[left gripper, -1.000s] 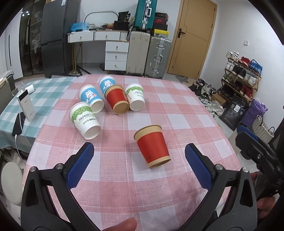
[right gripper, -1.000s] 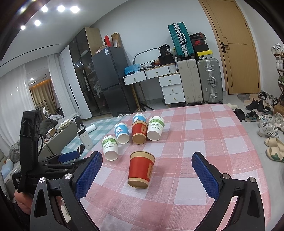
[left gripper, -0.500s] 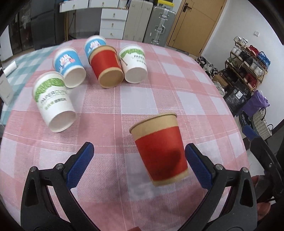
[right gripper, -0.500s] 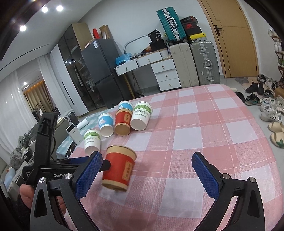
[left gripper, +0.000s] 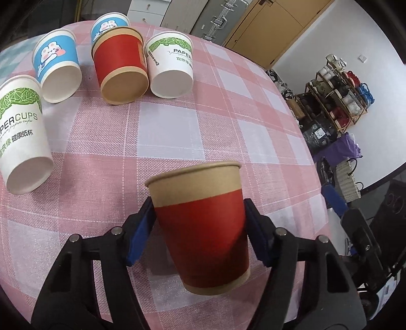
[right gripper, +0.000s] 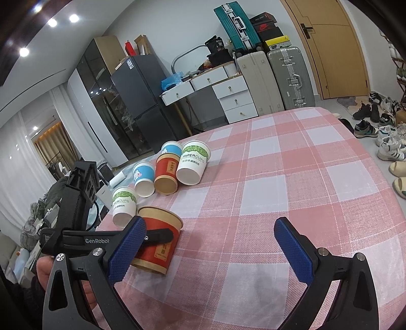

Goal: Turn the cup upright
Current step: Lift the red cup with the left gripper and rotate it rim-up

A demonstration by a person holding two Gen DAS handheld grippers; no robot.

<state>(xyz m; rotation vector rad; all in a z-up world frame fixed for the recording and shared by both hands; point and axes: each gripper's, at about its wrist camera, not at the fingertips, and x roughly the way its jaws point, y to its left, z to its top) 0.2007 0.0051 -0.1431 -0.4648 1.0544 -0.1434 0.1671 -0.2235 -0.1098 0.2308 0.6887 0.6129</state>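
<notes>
Left gripper (left gripper: 199,228) is clamped on the red cup (left gripper: 203,228), blue pads pressed against opposite sides of its red wall, just below the tan band at the rim. Cup sits between the fingers with its rim pointing away from the camera and its base toward it; from the right wrist view the same cup (right gripper: 158,241) leans over the checked tablecloth (right gripper: 291,177), rim uppermost, lower edge close to the cloth. Whether that edge touches the cloth cannot be told. A black finger of the left gripper (right gripper: 157,234) crosses the cup's side in that view, and a hand (right gripper: 44,269) holds the gripper handle at lower left.

Right gripper (right gripper: 208,251) hovers over bare cloth to the right of the cup, fingers wide apart and holding nothing. Its left pad overlaps the cup in the picture; contact cannot be told.

Five other cups stand farther back on the cloth, all mouth down with bases facing the camera: a green-leaf cup (left gripper: 21,134) at far left, apart from the rest; a blue cup (left gripper: 58,66); a second blue cup (left gripper: 109,24) behind; a red cup with tan base (left gripper: 120,66); and a white green-leaf cup (left gripper: 171,67) just beside it on the right. Three of them are packed closely, sides near touching.
</notes>
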